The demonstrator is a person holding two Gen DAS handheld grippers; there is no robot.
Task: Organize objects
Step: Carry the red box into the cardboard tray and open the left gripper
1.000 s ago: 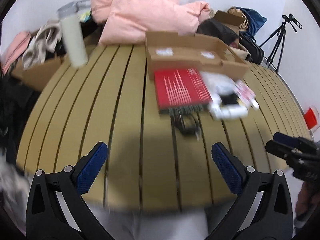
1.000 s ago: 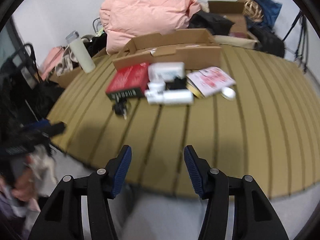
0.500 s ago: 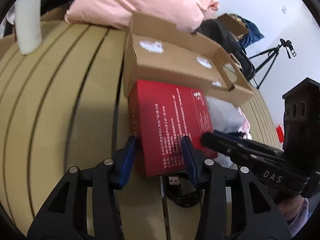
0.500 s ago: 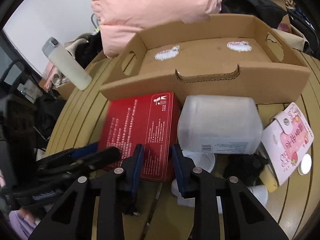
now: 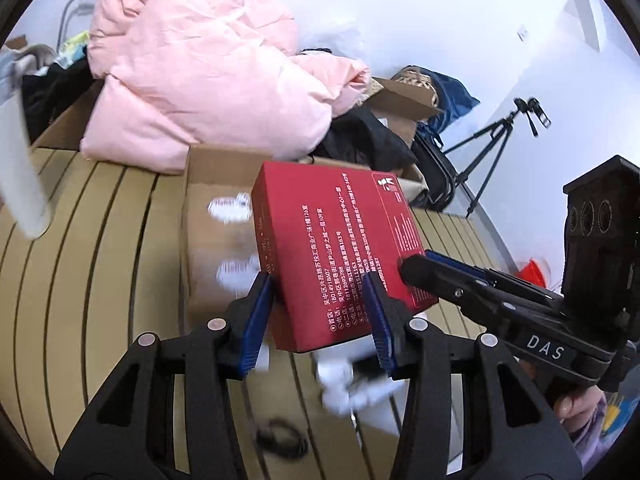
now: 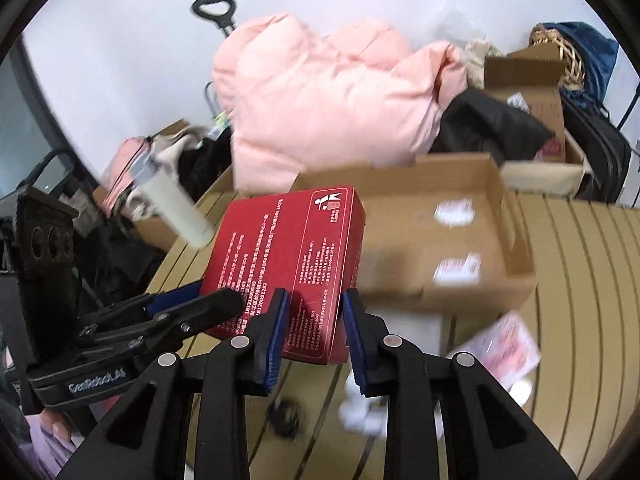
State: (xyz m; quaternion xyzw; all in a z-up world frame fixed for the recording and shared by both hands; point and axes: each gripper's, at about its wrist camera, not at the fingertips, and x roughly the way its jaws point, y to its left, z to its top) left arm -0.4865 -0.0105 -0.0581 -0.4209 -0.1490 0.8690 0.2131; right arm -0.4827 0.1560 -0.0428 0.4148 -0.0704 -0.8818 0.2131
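Observation:
A flat red box (image 5: 340, 252) with white print is lifted off the slatted table, tilted up toward the open cardboard tray (image 5: 216, 240). My left gripper (image 5: 318, 320) is shut on the box's near edge. My right gripper (image 6: 314, 328) is shut on the same box (image 6: 288, 264) from the other corner; it shows in the left wrist view (image 5: 440, 272) at the box's right edge. The cardboard tray (image 6: 460, 240) lies just behind the box and holds only stickers.
Under the box lie a black cable coil (image 5: 280, 440), white items (image 5: 352, 388) and a pink card wallet (image 6: 504, 344). A pale bottle (image 6: 176, 208) stands at the left. A pink padded jacket (image 5: 192, 80), bags and boxes crowd the table's far edge. A tripod (image 5: 500, 148) stands right.
Both grippers closed on the red box and raised it off the table, tilting it toward the cardboard tray. The items beside it stayed on the table.

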